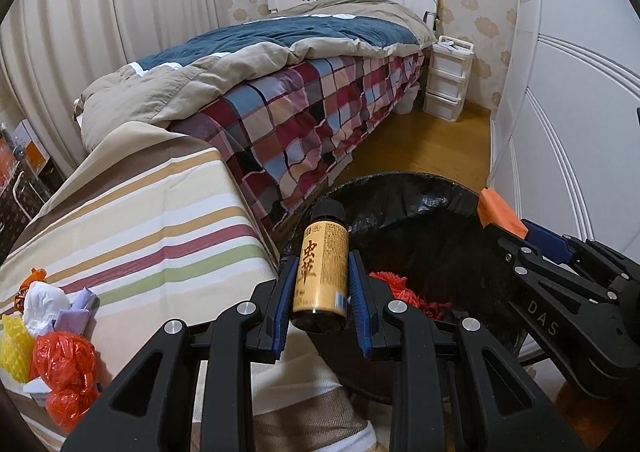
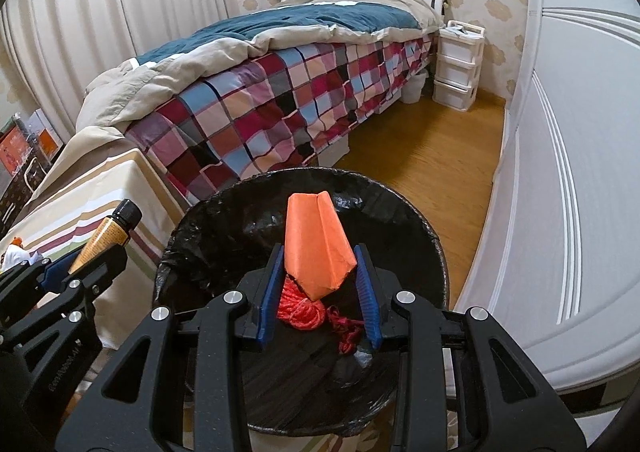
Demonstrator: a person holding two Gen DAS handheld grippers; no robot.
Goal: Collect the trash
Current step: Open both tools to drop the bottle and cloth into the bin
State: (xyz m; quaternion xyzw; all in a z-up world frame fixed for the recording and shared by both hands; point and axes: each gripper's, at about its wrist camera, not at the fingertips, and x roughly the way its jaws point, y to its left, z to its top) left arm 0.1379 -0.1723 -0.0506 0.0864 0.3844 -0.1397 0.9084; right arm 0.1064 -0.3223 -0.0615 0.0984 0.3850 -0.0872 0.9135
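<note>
Bottle w/ tan label: big dark red Chinese chars, reads approx. 虫草; fine print beside them too small to read. "DAS" in grey letters on black arm of the right gripper, near right.

Trash bin bottom behind grippers.

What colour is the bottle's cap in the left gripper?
Black, on the tan-labelled bottle; the cap shows best in the right wrist view.
</note>
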